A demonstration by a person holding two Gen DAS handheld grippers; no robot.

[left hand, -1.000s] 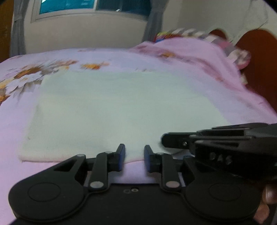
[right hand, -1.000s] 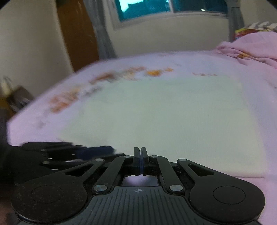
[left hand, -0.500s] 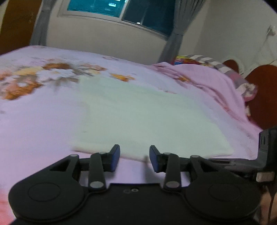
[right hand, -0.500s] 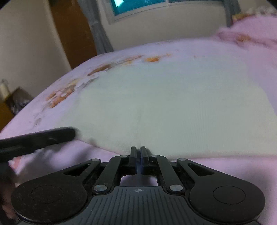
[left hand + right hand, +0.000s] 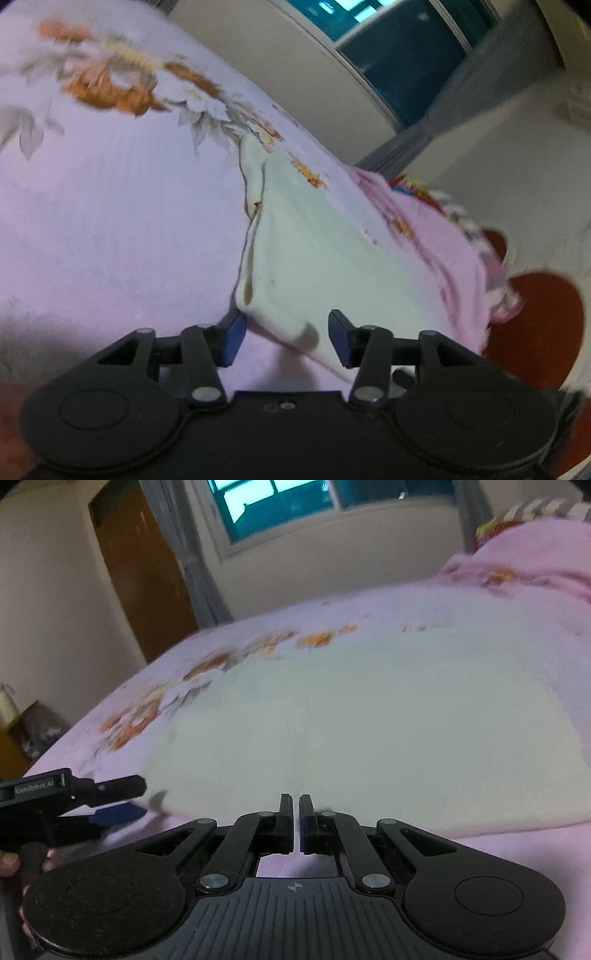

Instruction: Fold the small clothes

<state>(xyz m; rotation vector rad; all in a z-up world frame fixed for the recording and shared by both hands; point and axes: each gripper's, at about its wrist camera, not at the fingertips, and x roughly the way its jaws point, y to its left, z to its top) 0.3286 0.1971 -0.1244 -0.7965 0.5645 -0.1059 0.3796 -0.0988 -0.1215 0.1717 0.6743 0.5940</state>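
Lying flat on the pink floral bed [image 5: 258,878], the pale cream garment [image 5: 388,731] spreads across the near part of the bedspread, its near hem just ahead of both tools. The left gripper [image 5: 283,334] has its fingers spread wide around the garment's near left corner, where layered edges show. The right gripper [image 5: 296,821] has its fingers nearly closed, with only a thin slit between them and no cloth visibly caught, at the near hem. Judging by the ribbed knit, it is light, soft and limp, likely to sag and slip layer from layer, so corners pinched through all layers seem the best hold.
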